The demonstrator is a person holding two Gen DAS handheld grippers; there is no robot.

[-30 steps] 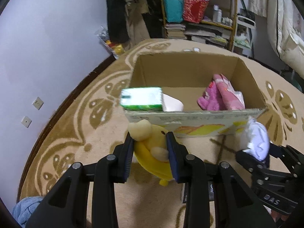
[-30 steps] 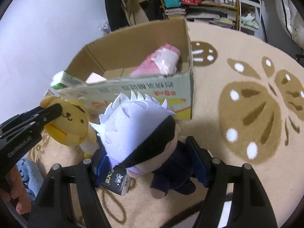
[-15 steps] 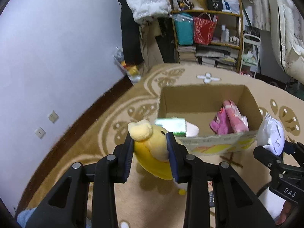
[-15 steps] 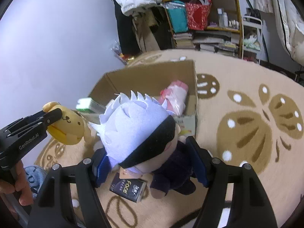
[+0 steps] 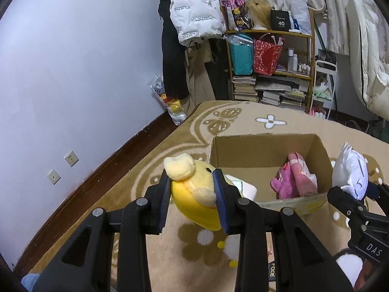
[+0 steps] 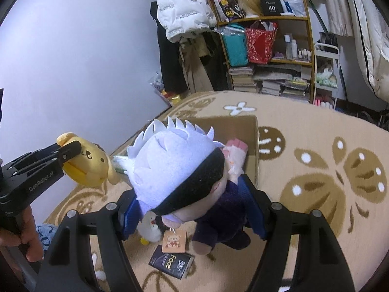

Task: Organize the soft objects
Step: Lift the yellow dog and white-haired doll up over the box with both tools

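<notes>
Left wrist view: my left hand-held gripper point(image 5: 193, 194) is clenched on the yellow dog plush point(image 5: 194, 194). At 3 o'clock, my right hand-held gripper point(image 6: 192, 209) grasps the white-haired doll point(image 6: 180, 170), both above the rug point(image 5: 170, 255). Farther off, at 1 o'clock, I see the cardboard box point(image 5: 262, 150) holding a pink plush point(image 5: 294, 177).

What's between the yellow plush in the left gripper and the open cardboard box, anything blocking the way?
Nothing visible blocks it. The yellow plush is clamped in the left gripper, and the cardboard box is open-topped beyond it. Its near wall is the only edge to clear.
</notes>
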